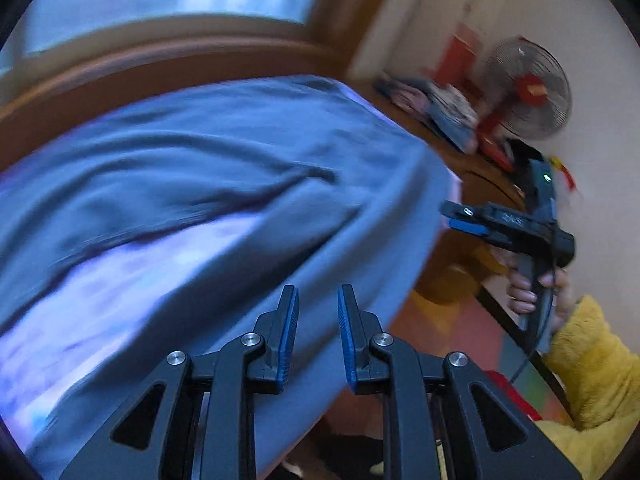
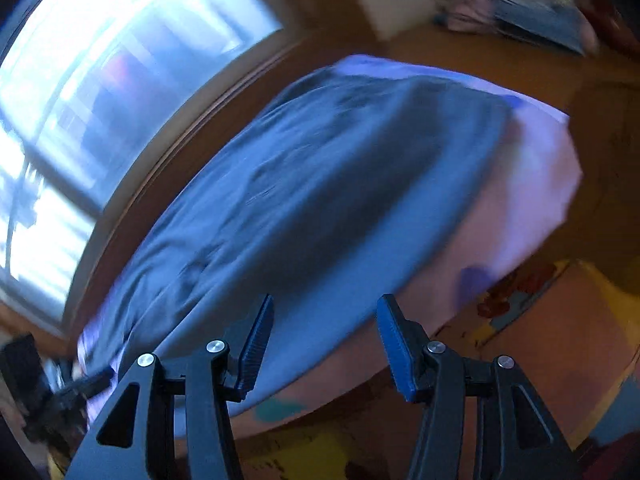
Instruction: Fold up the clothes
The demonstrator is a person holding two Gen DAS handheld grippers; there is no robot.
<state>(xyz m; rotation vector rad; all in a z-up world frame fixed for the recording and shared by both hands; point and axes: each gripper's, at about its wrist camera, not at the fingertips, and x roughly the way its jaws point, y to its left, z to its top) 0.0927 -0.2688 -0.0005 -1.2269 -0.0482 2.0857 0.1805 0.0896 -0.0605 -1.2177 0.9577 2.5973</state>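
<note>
A blue-grey garment lies spread and creased over a lilac sheet; both views are blurred by motion. My left gripper hovers above the garment's near edge, its blue pads a little apart with nothing between them. My right gripper shows at the right of the left wrist view, just off the garment's right edge, held by a hand in a fuzzy yellow sleeve. In the right wrist view that gripper stands wide open and empty over the near edge of the garment, with the lilac sheet showing to the right.
A wooden frame runs behind the garment below a bright window. A pile of other clothes and a fan stand at the back right. Colourful floor mats lie below the sheet's edge.
</note>
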